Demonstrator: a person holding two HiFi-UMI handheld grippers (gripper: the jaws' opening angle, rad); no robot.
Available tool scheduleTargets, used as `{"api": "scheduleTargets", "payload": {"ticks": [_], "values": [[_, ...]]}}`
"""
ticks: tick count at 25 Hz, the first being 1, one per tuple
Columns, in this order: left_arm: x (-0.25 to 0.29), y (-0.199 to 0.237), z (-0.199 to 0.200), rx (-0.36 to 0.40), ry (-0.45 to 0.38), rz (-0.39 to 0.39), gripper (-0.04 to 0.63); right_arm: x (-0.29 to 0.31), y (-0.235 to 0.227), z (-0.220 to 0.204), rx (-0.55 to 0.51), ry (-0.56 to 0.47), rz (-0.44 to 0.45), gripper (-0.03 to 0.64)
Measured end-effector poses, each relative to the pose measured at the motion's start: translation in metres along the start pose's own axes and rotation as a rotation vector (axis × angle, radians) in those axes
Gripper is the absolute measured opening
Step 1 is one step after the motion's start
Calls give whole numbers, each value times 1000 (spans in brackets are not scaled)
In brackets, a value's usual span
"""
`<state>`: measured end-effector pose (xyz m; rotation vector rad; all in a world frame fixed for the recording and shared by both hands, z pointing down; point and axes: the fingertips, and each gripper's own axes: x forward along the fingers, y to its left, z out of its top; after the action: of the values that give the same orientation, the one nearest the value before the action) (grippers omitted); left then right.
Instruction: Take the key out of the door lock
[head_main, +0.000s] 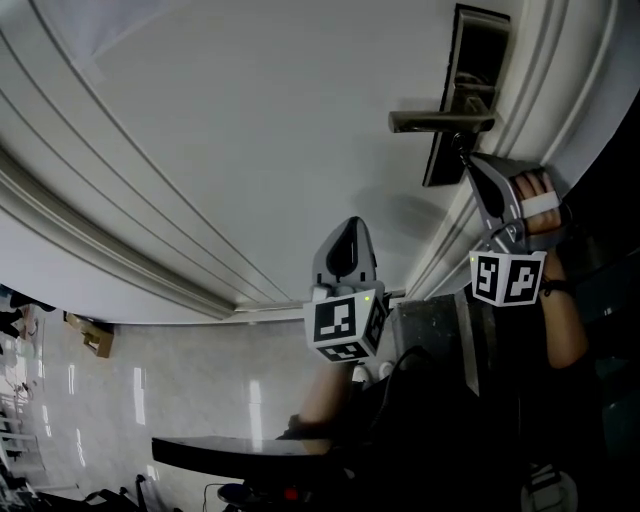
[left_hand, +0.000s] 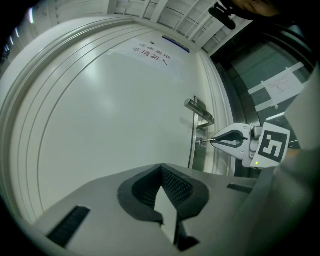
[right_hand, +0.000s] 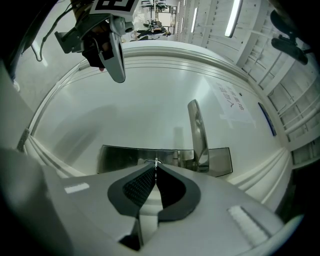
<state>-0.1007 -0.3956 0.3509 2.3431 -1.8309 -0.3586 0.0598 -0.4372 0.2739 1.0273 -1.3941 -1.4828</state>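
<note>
A dark metal lock plate (head_main: 462, 80) with a lever handle (head_main: 440, 122) sits on the white door (head_main: 250, 130). Just below the handle the key (head_main: 459, 143) sticks out of the lock. My right gripper (head_main: 465, 157) is shut on the key. In the right gripper view a thin sliver of key (right_hand: 156, 161) shows between the closed tips, against the lock plate (right_hand: 120, 157). In the left gripper view the right gripper (left_hand: 213, 141) meets the key (left_hand: 203, 142) under the handle (left_hand: 200, 111). My left gripper (head_main: 350, 224) is shut on nothing, off the door, left of and below the lock.
Raised mouldings (head_main: 120, 250) run across the door. The door frame (head_main: 560, 90) lies just right of the lock. A paper notice (left_hand: 152, 54) is stuck high on the door. A person's hand (head_main: 540, 205) holds the right gripper. Glossy floor (head_main: 150, 380) and a dark table edge (head_main: 240, 455) lie below.
</note>
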Motion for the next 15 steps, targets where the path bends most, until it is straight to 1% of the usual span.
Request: {"api": "scheduleTargets", "payload": {"ticks": [7,10,15], "values": [[0,2,0,1,5,-1,0,-2,0,0,0,2,0,8],[0,3,0,17,1,-4,0,-6,-1,3,-4,-2,1,8],[1,-1,7,2,-6,-13,0,-15,-4,5,-2,-12,-3,8]]}}
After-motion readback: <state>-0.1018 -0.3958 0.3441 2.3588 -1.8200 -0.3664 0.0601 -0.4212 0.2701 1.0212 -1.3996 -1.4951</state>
